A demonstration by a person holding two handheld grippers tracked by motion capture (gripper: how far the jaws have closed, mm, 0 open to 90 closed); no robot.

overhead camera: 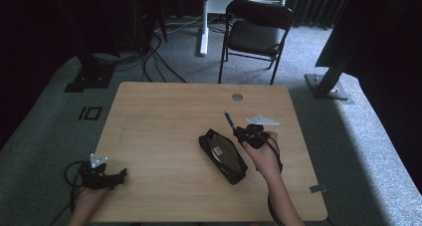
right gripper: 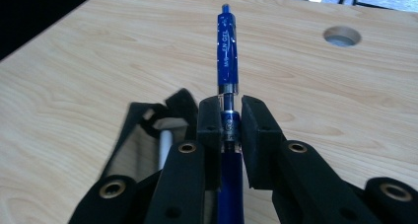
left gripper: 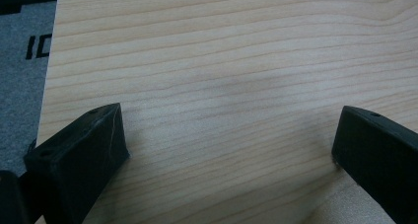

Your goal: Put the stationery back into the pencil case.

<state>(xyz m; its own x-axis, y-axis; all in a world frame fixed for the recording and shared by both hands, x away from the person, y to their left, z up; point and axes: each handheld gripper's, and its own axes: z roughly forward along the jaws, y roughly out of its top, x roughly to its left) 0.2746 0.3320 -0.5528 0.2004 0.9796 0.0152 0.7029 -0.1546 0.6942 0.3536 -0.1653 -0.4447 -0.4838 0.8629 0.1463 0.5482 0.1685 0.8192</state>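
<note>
A blue pen [right gripper: 227,51] juts forward from my right gripper [right gripper: 230,116], whose jaws are shut on its barrel; in the high view the blue pen [overhead camera: 229,119] slants up to the left out of the right gripper [overhead camera: 238,131], above the table. Just left of that hand lies a black pencil case [overhead camera: 224,155], unzipped, and a white stick-like item shows inside the pencil case [right gripper: 148,123]. My left gripper [overhead camera: 121,175] rests at the table's near left edge. Its jaws stand wide apart over bare wood in the left gripper view [left gripper: 231,140], with nothing between them.
The wooden table [overhead camera: 164,121] has a round cable hole [overhead camera: 237,97] near its far edge. A black folding chair [overhead camera: 256,34] stands beyond the table, with cables on the grey carpet and dark stands at both sides.
</note>
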